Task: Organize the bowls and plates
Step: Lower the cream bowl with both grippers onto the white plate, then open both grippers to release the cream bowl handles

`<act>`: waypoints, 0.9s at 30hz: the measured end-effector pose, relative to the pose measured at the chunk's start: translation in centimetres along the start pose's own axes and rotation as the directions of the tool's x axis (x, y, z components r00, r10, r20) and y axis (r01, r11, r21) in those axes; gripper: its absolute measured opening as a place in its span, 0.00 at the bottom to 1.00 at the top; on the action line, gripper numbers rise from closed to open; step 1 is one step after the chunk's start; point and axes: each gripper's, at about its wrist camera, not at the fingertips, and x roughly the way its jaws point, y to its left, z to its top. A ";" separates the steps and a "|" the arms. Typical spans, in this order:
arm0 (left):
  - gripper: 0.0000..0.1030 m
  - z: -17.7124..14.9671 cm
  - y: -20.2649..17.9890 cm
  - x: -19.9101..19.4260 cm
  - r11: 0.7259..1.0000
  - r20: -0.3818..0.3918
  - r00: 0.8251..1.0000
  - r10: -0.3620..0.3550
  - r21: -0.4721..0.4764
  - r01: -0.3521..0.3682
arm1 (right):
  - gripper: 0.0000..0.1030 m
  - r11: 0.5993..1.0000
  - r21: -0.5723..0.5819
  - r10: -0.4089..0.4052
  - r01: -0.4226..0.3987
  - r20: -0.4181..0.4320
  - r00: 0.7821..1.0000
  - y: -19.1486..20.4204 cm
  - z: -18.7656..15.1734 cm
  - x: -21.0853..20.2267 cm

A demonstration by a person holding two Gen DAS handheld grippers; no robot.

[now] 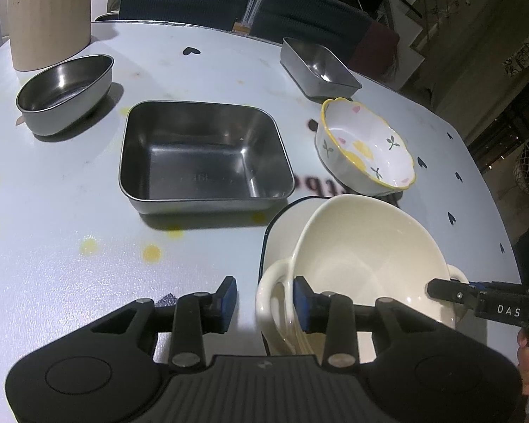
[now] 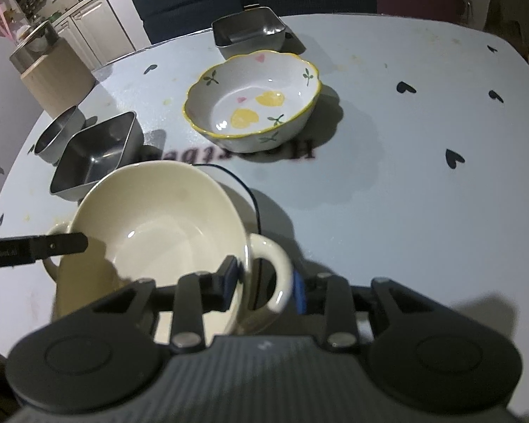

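Note:
A cream two-handled bowl (image 1: 366, 257) is held tilted over a dark-rimmed white plate (image 1: 282, 225). My left gripper (image 1: 264, 298) straddles the bowl's left handle (image 1: 269, 296), jaws set wide about it. My right gripper (image 2: 264, 282) straddles the right handle (image 2: 269, 268), one pad inside the bowl. The bowl (image 2: 151, 225) and plate rim (image 2: 243, 187) also show in the right wrist view. A flowered ceramic bowl (image 1: 366, 148) (image 2: 254, 102) stands behind. Steel dishes: a large square one (image 1: 204, 155) (image 2: 95, 155), an oval one (image 1: 65, 93) (image 2: 58, 132), a small rectangular one (image 1: 317, 67) (image 2: 248, 30).
A pale wooden block (image 1: 47, 14) (image 2: 53, 74) stands at the table's far left corner. Dark chairs (image 1: 299, 10) line the far edge. The table's right edge (image 1: 493, 190) is near. Bare light-blue tabletop (image 2: 423, 194) lies right of the bowls.

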 end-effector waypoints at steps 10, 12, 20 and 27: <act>0.45 -0.3 0.2 -0.1 1.000 0.000 1.000 0.020 0.004 -0.020 | 0.44 0.999 0.041 0.015 -0.015 0.000 1.000 -0.7 0.0 0.3; 0.51 -0.4 0.2 -0.1 0.999 -0.002 0.999 0.035 0.001 -0.035 | 0.46 0.999 0.048 0.018 -0.018 0.003 1.000 -0.8 0.0 0.4; 0.92 -0.9 -0.2 0.0 0.997 -0.048 0.996 0.075 0.035 -0.073 | 0.73 0.999 -0.024 0.032 -0.032 0.007 0.999 0.1 -0.4 0.7; 0.99 -1.2 -0.8 -0.5 0.997 -0.050 0.996 0.069 0.031 -0.068 | 1.00 0.997 -0.067 0.027 -0.025 0.039 0.999 0.9 -0.8 0.2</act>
